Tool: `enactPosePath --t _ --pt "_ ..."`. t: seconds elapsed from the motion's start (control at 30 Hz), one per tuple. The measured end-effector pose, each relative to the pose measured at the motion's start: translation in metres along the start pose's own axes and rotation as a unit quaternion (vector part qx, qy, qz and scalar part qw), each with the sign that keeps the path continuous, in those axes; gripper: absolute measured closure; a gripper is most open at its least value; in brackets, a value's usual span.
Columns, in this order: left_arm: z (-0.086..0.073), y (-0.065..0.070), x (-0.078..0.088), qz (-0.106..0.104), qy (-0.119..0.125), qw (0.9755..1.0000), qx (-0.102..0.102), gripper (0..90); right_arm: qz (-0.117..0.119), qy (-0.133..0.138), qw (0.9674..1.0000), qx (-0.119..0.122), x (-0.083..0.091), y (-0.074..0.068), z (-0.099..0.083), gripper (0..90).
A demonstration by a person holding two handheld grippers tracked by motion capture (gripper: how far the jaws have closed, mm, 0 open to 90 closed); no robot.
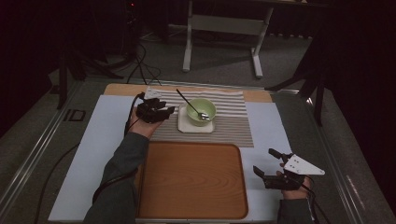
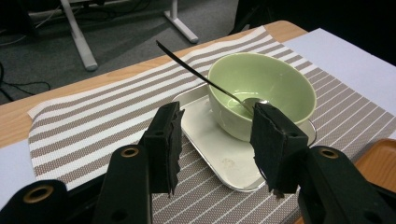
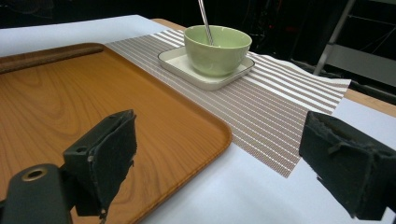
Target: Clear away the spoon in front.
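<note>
Nearest the high camera lies a wooden tray (image 1: 191,179), with the right gripper (image 1: 272,169) resting beside its right edge, jaws wide apart and empty. Beyond the tray, a striped placemat (image 1: 233,121) carries a square white plate (image 1: 183,122); on this plate stands a pale green bowl (image 1: 201,111) with a metal spoon (image 1: 187,102) leaning inside, its handle rising toward the far left. In the left gripper view, the left gripper (image 2: 215,140) hovers just short of the plate's near corner, jaws partly apart with nothing between them, facing the bowl (image 2: 261,93). By its look the bowl is glazed ceramic: rigid, fairly heavy, smooth enough to slip, and breakable if knocked. Its rim offers the likeliest hold, one jaw inside and one outside, away from the spoon (image 2: 201,74), which sits loose and could tip out. No brand, label or writing can be read on any item.
</note>
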State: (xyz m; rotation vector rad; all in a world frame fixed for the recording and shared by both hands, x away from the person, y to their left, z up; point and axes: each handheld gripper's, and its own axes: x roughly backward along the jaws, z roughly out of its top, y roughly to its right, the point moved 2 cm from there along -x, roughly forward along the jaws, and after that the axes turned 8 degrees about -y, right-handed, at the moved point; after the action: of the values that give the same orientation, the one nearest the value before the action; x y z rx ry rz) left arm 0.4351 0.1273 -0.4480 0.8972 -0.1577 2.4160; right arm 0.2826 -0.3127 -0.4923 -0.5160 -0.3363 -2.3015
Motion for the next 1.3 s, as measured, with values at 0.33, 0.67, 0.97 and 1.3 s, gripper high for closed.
enactPosePath --t 0.33,0.67,0.97,1.3 --pt "0.005 -0.002 -0.014 0.012 -0.005 0.9999 0.009 52.6 0.0 0.0 1.0 0.0 0.0 0.0 0.0 10.8" --pt "0.014 -0.001 -0.024 0.009 -0.009 0.9998 0.012 51.9 0.001 0.0 1.0 -0.002 0.0 0.001 0.0 10.8" --pt "0.02 0.003 -0.035 0.009 -0.007 0.9999 0.01 52.5 0.002 -0.001 1.0 0.0 -0.001 0.001 0.0 10.8" --pt "0.024 0.0 -0.05 0.01 -0.011 0.9997 0.019 52.6 0.002 -0.002 1.0 -0.003 -0.001 0.002 -0.001 10.8"
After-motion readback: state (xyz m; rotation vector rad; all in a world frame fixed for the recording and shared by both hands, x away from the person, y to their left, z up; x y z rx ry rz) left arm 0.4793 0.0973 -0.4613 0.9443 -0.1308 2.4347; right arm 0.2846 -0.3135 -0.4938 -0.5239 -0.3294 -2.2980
